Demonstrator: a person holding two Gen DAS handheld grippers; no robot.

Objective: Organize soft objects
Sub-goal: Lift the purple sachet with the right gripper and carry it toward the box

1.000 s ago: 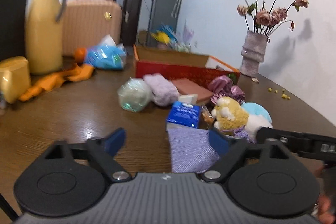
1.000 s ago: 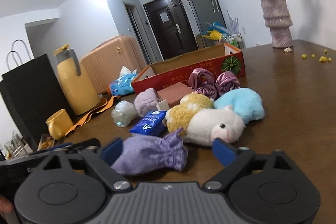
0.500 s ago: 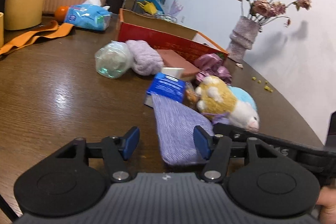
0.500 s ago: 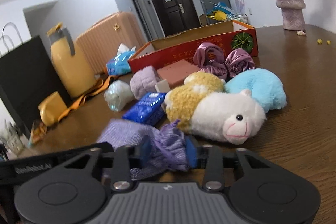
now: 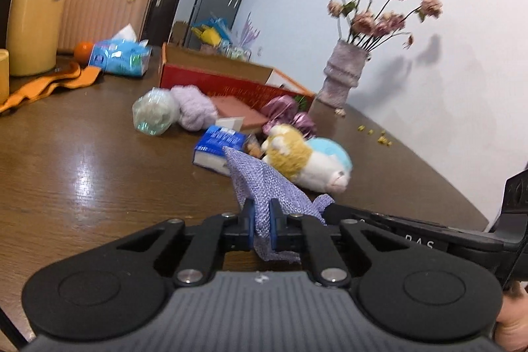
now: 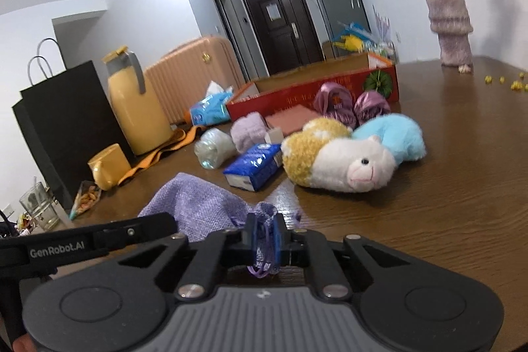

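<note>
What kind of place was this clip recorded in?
Most likely a lived-in home, at a dining or living-room table. A wooden table carries household clutter, a peach suitcase stands beside a dark entrance door, and a vase of dried flowers sits against the wall.

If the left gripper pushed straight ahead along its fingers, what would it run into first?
Probably the blue packet, past the purple cloth bag the left gripper already pinches; the plush toy lies just right. Depth is uncertain.
</note>
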